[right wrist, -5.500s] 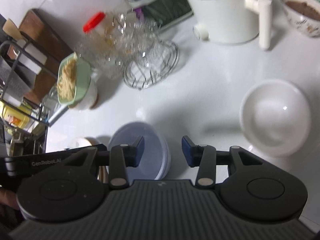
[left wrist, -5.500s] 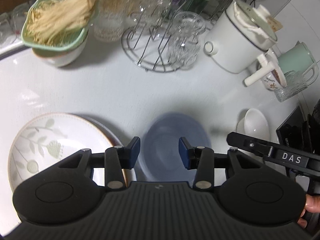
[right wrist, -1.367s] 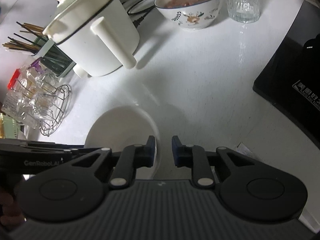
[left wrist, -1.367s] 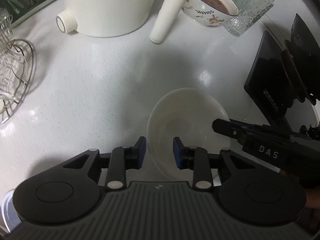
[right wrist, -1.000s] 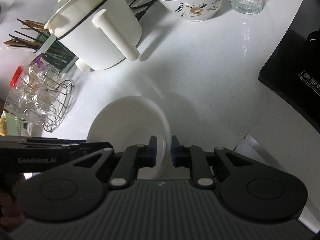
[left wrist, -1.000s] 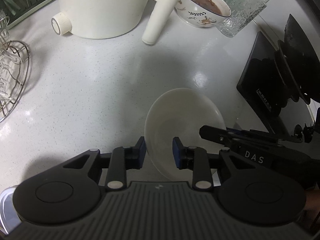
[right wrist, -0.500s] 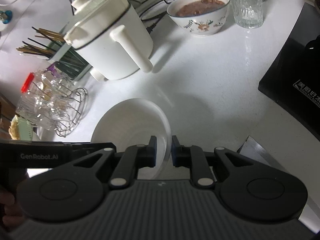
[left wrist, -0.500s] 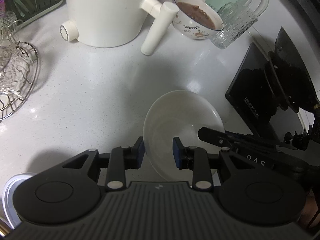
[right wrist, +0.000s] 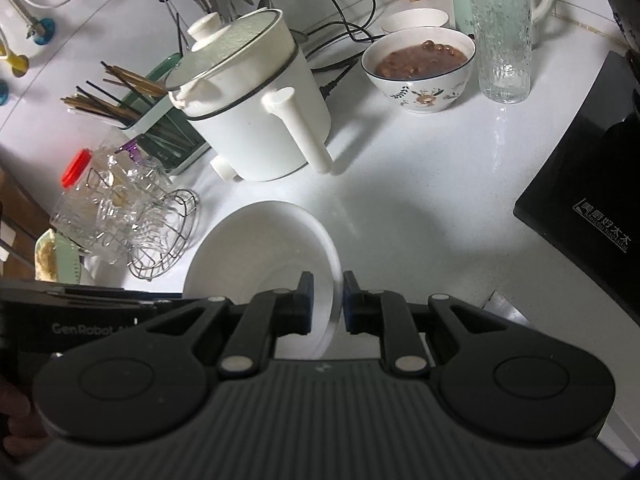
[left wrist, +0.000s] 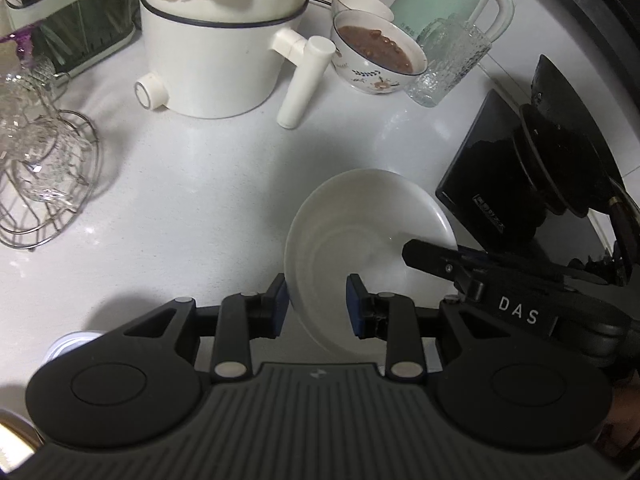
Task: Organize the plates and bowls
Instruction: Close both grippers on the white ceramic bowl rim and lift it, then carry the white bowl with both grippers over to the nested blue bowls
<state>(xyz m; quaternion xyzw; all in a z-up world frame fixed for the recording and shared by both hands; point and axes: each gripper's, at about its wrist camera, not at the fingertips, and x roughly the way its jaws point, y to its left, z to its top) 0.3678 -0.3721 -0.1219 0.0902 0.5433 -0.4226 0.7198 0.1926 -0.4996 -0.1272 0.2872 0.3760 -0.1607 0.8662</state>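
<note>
Plainly, the white bowl (left wrist: 360, 216) looks smooth, glossy, deep and empty.

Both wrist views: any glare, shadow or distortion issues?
Left wrist view: fisheye bends the edges, dark shadow on the white countertop near the gripper, glare patch beside the black cooktop. Right wrist view: sharp, soft shadow under the plain white bowl.

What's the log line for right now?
white bowl: lifted off counter | left gripper: shut on rim | right gripper: shut on opposite rim
</note>
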